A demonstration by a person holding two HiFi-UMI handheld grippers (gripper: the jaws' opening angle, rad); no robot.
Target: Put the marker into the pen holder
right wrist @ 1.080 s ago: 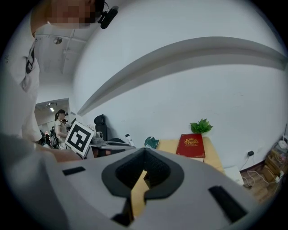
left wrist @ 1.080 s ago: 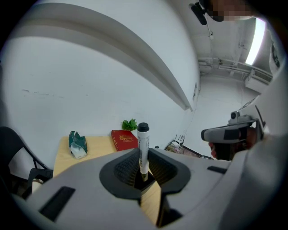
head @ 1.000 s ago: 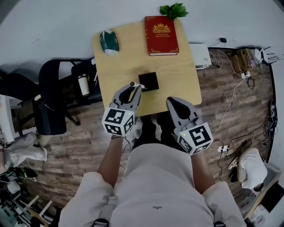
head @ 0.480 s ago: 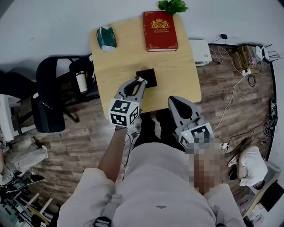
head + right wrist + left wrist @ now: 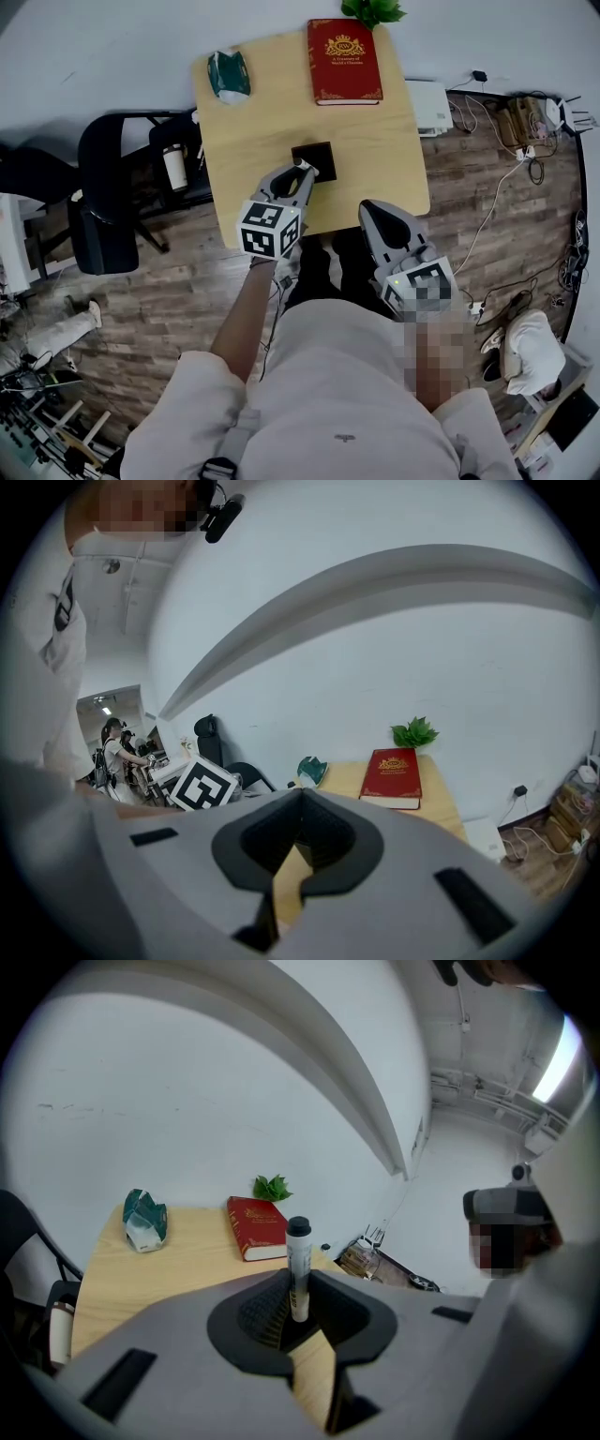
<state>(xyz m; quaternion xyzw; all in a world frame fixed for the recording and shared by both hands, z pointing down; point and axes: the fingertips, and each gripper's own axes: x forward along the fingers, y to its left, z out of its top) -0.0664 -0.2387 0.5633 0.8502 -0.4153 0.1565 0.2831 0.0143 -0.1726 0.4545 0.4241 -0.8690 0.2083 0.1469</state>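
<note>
The left tongs point(image 5: 298, 1309) are clamped on 1 marker point(image 5: 298, 1265), which stands upright between the jaws with its black cap on top and its white barrel pinched low down. In the head view the tips of these tongs point(image 5: 303, 172) lie at the near left corner of the 1 black square pen holder point(image 5: 317, 157), so the marker is in the tongs and not in the holder. The right tongs point(image 5: 300, 799) have their jaws together at the tips with nothing between them; they hang over the near edge of the bench point(image 5: 375, 159), to the right of the holder and apart from it. On the far side of the bench lie 1 red book point(image 5: 345, 61), 1 green and white packet point(image 5: 228, 75) at the far left, and 1 green plant point(image 5: 373, 9) just behind the book.
</note>
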